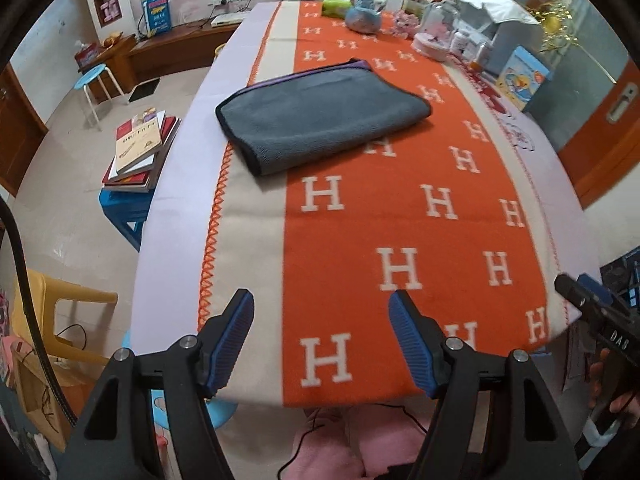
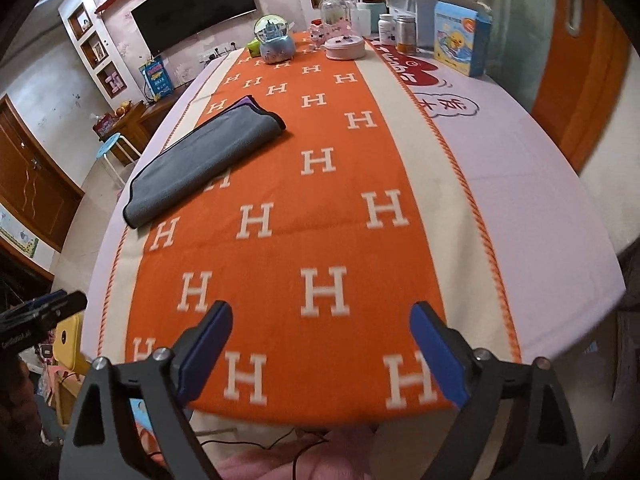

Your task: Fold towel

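Note:
A grey towel (image 1: 320, 124) with dark edging lies folded on the orange blanket, a purple layer showing at its far edge. It also shows in the right wrist view (image 2: 204, 164), left of centre. My left gripper (image 1: 322, 312) is open and empty, held over the near end of the table, well short of the towel. My right gripper (image 2: 320, 320) is open and empty, also over the near end, with the towel far ahead to its left.
An orange blanket (image 1: 380, 220) with white H letters covers the lilac table (image 2: 540, 200). A snow globe (image 2: 274, 40), jars, a round tin (image 2: 345, 47) and a blue box (image 2: 462, 38) crowd the far end. Books on a blue stool (image 1: 140, 148) stand left of the table.

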